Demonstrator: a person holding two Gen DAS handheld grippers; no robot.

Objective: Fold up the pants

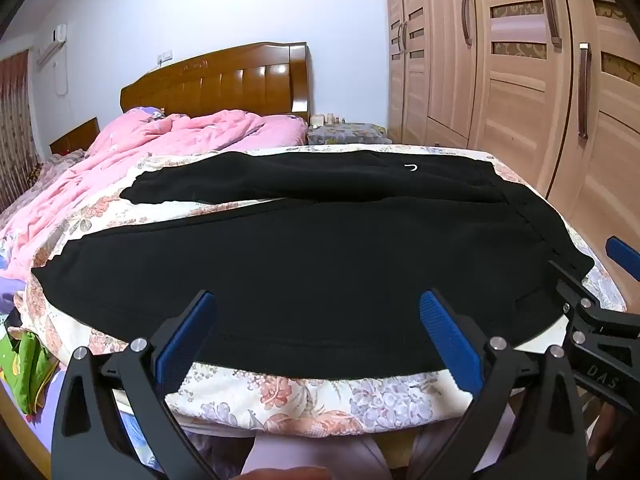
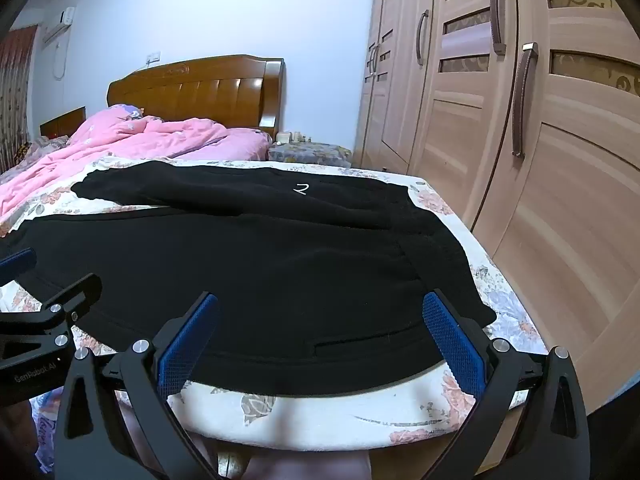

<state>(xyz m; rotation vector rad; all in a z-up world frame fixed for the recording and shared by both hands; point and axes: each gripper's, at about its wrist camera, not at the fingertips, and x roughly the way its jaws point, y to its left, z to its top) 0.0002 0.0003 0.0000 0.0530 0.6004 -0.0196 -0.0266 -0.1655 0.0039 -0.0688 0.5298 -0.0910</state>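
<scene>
- Two tools hang over the near edge of the bed, and both have their blue-padded fingers spread wide with nothing between them.
- Left tool [image 1: 316, 336]: it sits over the near leg of the pants, toward the left half of the garment; its fingers frame the near hem edge without pinching the cloth.
- Right tool [image 2: 320, 336]: it sits over the waist end of the pants, near the right side of the bed; whether its pads touch the fabric I cannot tell.
- Each tool shows at the edge of the other's view: the right one at the right margin of the left wrist view, the left one at the left margin of the right wrist view.
- Black pants [image 1: 304, 264] lie flat on the floral bedsheet [image 1: 304, 400], the waist to the right and the legs running left; the far leg angles away from the near one, leaving a wedge of sheet between them.
- A small white mark [image 2: 301, 189] shows on the far leg near the waist.
- Farther up the bed, a pink quilt [image 1: 168, 136] is bunched in front of the wooden headboard [image 1: 224, 80].
- A wardrobe [image 2: 520, 120] with long handles stands along the right side of the bed.
</scene>
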